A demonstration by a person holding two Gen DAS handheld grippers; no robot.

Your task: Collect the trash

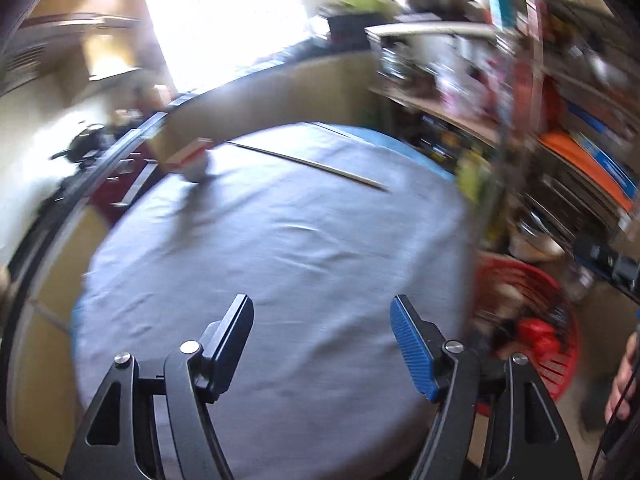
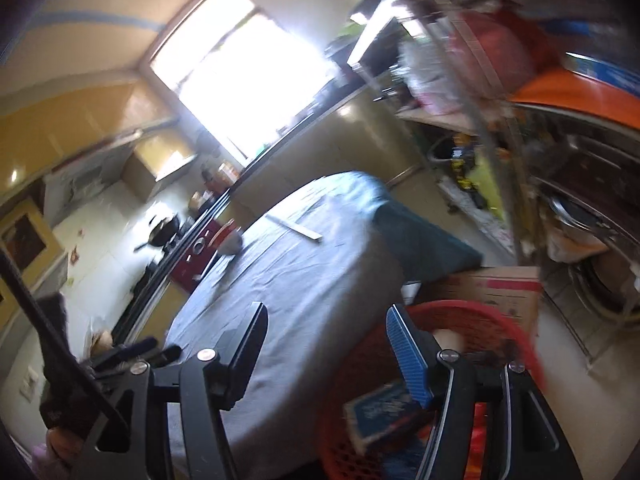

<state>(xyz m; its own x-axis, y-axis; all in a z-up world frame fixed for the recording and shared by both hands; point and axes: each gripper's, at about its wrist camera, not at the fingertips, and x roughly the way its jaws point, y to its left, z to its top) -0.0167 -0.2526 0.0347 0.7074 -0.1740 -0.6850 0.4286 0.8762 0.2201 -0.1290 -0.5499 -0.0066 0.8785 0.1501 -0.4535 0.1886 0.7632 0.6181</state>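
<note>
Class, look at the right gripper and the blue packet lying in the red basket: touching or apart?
Cannot tell. In the right wrist view the open right gripper overlaps the blue packet inside the red basket, but blur hides any gap.

My left gripper is black metal, silver screws at its pivots; one finger pad ribbed blue; my right gripper alike.
</note>
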